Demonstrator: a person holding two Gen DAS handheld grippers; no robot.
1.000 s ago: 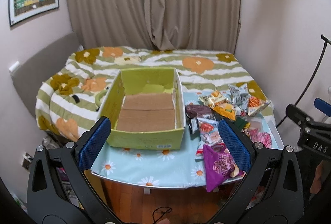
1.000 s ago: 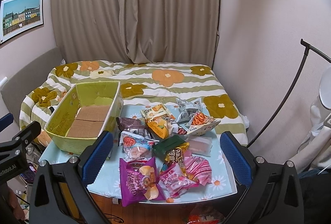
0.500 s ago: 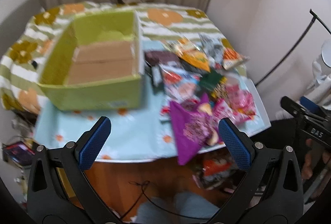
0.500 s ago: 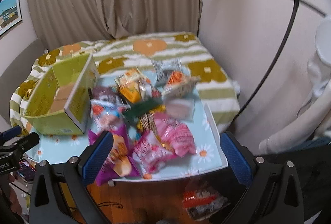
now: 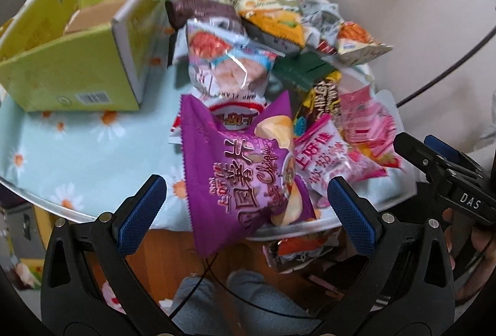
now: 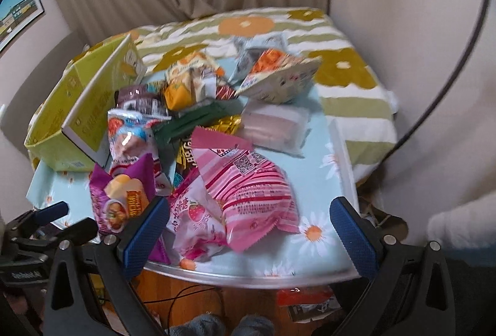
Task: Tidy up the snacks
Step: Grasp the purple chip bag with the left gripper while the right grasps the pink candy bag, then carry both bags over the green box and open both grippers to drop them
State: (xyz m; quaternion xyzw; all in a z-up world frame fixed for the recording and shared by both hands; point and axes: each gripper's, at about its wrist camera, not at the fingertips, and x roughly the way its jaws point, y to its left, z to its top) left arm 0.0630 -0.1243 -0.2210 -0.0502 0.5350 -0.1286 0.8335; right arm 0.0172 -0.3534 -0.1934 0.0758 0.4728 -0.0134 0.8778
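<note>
Glossy purple chip bag (image 5: 238, 177), crinkled, overhanging table (image 5: 77, 143)

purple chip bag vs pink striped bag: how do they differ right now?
The purple chip bag hangs over the table's near edge; the pink striped bag lies fully on the table. The purple one sits between the left gripper's open fingers, the pink one ahead of the right gripper. Both are sealed, puffy and ungrasped.
</note>
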